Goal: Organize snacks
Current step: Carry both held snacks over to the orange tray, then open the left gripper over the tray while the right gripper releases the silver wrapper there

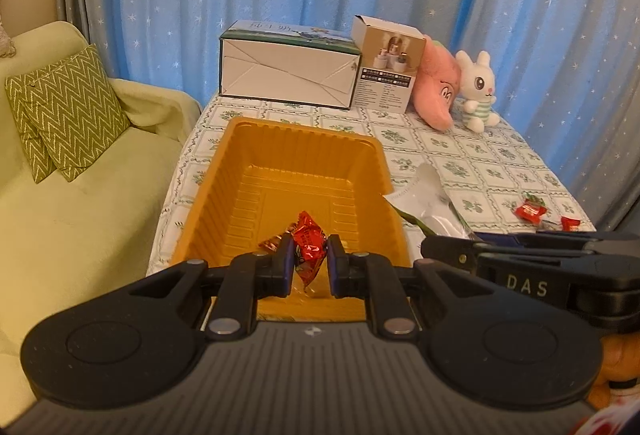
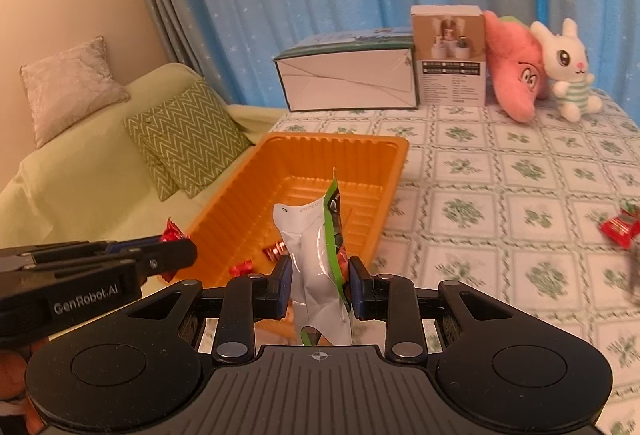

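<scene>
We held the red foil-wrapped candy [image 1: 309, 250] in our left gripper [image 1: 308, 261] above the ribbed orange plastic tray [image 1: 240, 155]. Our right gripper [image 2: 319, 277], just right of it, gripped the white-and-green snack pouch [image 2: 316, 255] over the tray's near right corner. Two small red wrapped candies [image 1: 530, 210] lay farther right. The long white cardboard box [image 1: 288, 75] stood beyond the tray.

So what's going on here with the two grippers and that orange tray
A person is sorting snacks into the orange tray on the table. The left claw is shut on a red-wrapped candy over the tray's near end. The right claw pinches a white and green snack packet just beside it. Red candies already lie in the tray, and a couple more red candies wait on the tablecloth to the right.
</scene>
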`<state>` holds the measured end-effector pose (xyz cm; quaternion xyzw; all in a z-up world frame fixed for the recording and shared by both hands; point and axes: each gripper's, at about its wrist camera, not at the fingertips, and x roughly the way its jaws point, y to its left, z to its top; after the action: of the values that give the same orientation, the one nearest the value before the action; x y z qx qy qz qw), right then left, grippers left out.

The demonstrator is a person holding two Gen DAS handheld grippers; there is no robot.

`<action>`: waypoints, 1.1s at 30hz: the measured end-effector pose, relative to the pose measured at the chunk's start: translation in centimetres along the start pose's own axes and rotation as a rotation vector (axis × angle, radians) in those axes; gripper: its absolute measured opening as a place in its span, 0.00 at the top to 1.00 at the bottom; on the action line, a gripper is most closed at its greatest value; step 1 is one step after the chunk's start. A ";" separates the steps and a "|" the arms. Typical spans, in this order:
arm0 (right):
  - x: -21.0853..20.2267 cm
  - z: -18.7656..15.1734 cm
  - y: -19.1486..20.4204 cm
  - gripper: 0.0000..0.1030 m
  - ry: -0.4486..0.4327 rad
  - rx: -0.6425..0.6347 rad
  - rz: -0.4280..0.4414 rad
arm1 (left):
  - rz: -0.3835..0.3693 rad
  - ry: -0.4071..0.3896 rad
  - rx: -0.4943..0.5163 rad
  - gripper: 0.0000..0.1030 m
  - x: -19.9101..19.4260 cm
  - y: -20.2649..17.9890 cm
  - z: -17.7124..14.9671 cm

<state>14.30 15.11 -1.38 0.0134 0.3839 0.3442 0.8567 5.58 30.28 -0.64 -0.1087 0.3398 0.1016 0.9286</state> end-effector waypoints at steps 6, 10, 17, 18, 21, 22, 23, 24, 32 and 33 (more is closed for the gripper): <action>2.7 1.6 0.0 0.71 0.008 0.023 -0.002 | 0.008 0.014 0.005 0.86 2.3 1.6 1.0; 4.2 2.6 -0.3 0.71 0.017 0.041 0.000 | 0.008 0.027 0.005 0.86 4.0 2.3 1.5; 5.8 3.1 -1.1 0.71 0.026 0.064 -0.007 | 0.000 0.055 0.007 0.86 7.0 3.0 2.0; 6.0 3.1 -1.2 0.71 0.025 0.065 -0.008 | -0.001 0.058 0.011 0.85 7.4 2.9 2.1; 6.3 3.0 -1.5 0.71 0.029 0.074 -0.010 | 0.020 0.084 0.029 0.81 8.6 2.7 1.9; 6.4 3.0 -1.6 0.71 0.031 0.076 -0.010 | 0.025 0.086 0.030 0.80 8.7 2.7 1.8; 6.4 3.0 -1.8 0.71 0.032 0.078 -0.010 | 0.029 0.086 0.028 0.78 8.8 2.8 1.7; 6.5 3.0 -1.9 0.71 0.032 0.079 -0.011 | 0.029 0.087 0.023 0.78 8.7 2.9 1.6; 6.9 3.1 -2.1 0.71 0.034 0.087 0.002 | 0.057 0.069 0.012 0.78 6.6 3.6 0.6; 6.9 3.1 -2.0 0.71 0.033 0.088 0.005 | 0.059 0.067 0.008 0.78 6.4 3.7 0.6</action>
<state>20.77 18.50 -4.27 0.0466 0.4128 0.3293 0.8479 9.71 34.69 -4.87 -0.0981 0.3740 0.1238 0.9139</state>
